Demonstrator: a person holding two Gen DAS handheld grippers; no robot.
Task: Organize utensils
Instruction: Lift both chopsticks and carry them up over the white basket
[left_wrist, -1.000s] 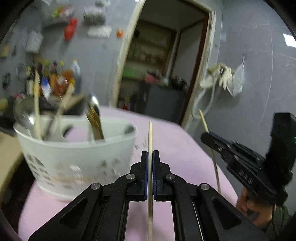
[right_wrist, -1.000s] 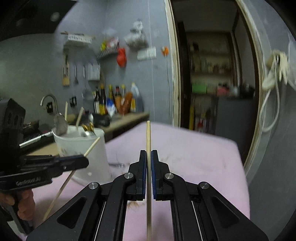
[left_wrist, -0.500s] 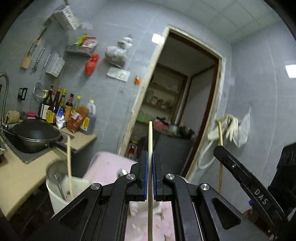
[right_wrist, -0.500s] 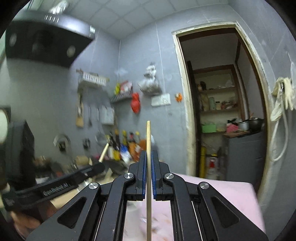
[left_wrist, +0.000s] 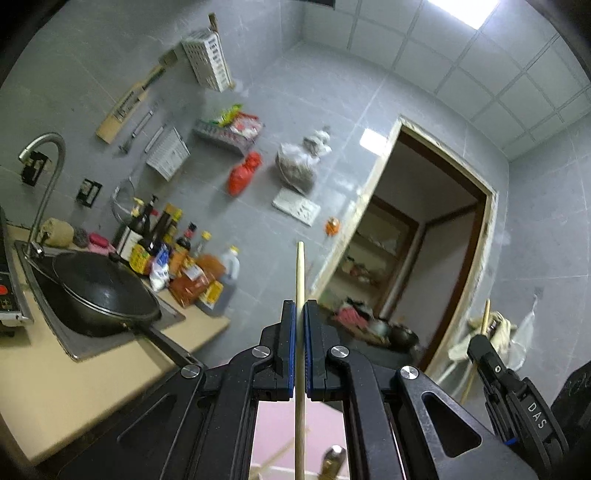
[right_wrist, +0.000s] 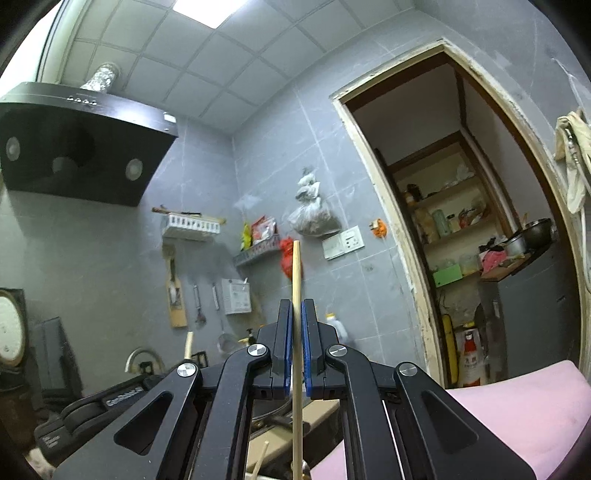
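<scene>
Each gripper, left (left_wrist: 300, 347) and right (right_wrist: 294, 345), pinches one upright chopstick (left's (left_wrist: 300, 295), right's (right_wrist: 296, 273)) pointing toward 12 o'clock.

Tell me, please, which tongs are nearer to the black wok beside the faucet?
Left. The left tongs are just right of the wok, which looms large in their view. The right tongs are farther right, with the left tongs between them and the wok.

left tool (left_wrist: 300, 349): black arms | blue pads | silver screws | right tool (right_wrist: 296, 347): likewise, side apparently lettered "DAS"
</scene>
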